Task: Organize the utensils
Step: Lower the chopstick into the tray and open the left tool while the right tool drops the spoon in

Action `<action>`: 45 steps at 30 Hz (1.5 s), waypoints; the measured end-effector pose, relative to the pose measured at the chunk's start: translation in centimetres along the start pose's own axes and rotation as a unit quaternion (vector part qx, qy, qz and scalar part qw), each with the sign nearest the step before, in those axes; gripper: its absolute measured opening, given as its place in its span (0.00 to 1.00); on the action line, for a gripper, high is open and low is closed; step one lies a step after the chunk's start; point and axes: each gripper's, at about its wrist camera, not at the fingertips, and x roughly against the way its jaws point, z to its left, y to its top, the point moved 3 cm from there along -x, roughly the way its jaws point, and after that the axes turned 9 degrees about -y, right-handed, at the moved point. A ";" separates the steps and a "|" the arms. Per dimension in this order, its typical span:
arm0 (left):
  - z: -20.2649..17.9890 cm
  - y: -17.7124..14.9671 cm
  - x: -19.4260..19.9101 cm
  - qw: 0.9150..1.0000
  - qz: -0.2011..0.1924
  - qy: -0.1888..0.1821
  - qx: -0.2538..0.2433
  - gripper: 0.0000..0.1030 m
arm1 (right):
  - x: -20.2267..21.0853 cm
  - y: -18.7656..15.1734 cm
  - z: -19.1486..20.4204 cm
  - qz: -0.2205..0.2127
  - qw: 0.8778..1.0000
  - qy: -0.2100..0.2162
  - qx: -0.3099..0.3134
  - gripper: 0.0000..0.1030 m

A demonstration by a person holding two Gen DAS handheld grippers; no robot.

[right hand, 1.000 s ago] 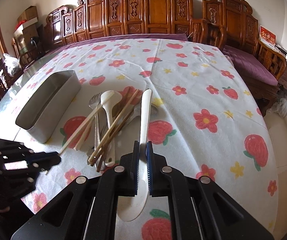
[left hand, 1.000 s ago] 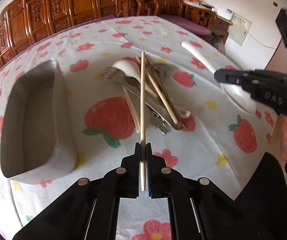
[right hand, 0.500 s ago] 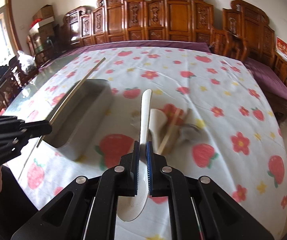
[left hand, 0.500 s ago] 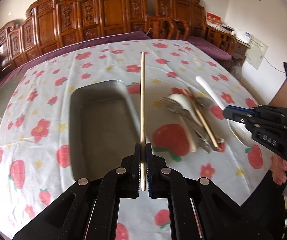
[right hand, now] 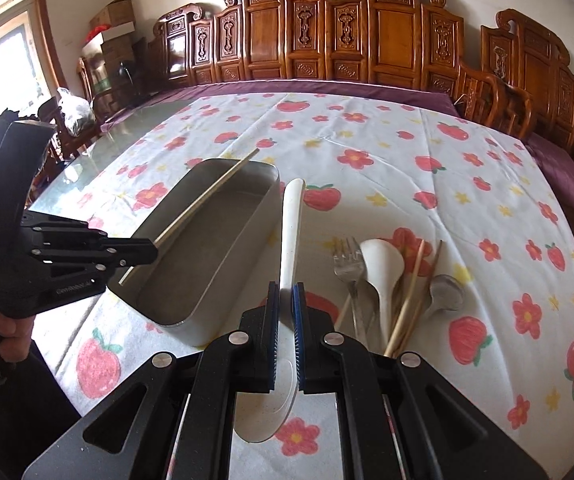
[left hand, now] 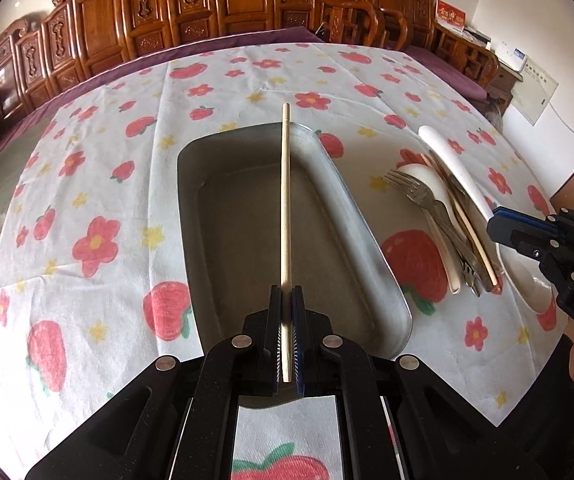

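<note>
Left hand-held gripper: clamped on a wooden chopstick — held above the metal tray.
Right hand-held gripper: clamped on a white spoon, just beside the tray's right wall.
Remaining utensils: fork, white spoon, chopsticks, metal spoon — piled on the desk, right of the tray.

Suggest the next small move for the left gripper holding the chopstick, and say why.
Probably lower the left gripper and let go. It is shut on the chopstick, which hangs lengthwise over the empty metal tray, above its floor. The right gripper, shut on the white spoon, can follow.
</note>
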 end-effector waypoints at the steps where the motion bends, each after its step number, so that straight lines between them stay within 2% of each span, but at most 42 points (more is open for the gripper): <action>1: 0.1 0.0 0.0 1.000 -0.003 -0.002 0.000 0.04 | -0.1 0.2 0.0 0.001 1.000 0.001 -0.001 0.08; 3: 0.2 0.1 0.2 1.000 -0.011 -0.002 0.000 0.05 | -0.1 0.5 0.3 -0.001 1.000 0.001 0.000 0.08; 5: 0.5 0.1 0.7 1.000 -0.024 -0.007 0.002 0.11 | 0.0 0.8 0.6 -0.002 1.000 0.003 0.001 0.08; 10: 1.8 0.1 2.5 0.998 -0.064 -0.004 0.009 0.12 | -0.5 1.7 1.8 0.001 1.000 0.004 0.008 0.08; 12: 2.3 0.3 3.4 0.996 -0.084 0.004 0.010 0.13 | -1.2 2.2 2.6 0.006 1.000 0.006 0.012 0.08; 15: 3.5 0.6 5.1 0.993 -0.117 0.026 0.008 0.19 | -2.3 3.0 4.0 0.010 1.000 0.013 0.013 0.08; 19: 5.6 0.9 7.0 0.988 -0.149 0.043 0.016 0.19 | -4.1 4.0 6.2 0.019 0.999 0.021 0.022 0.08; 25: 8.7 1.0 8.2 0.984 -0.165 0.040 0.050 0.19 | -7.1 5.0 9.2 0.037 0.999 0.029 0.023 0.08; 30: 9.7 0.8 8.5 0.982 -0.173 0.043 0.064 0.19 | -8.8 5.1 10.2 0.047 0.998 0.028 0.019 0.09; 36: 9.1 0.7 8.5 0.982 -0.174 0.039 0.060 0.19 | -8.1 5.1 8.9 0.041 0.999 0.024 0.017 0.09; 41: 6.6 0.7 8.4 0.983 -0.179 0.029 0.040 0.19 | -3.8 4.2 5.4 0.008 1.000 0.011 -0.001 0.09; 45: 3.7 0.9 8.0 0.984 -0.175 0.005 0.019 0.19 | -0.3 2.1 1.1 0.000 0.999 -0.031 -0.012 0.09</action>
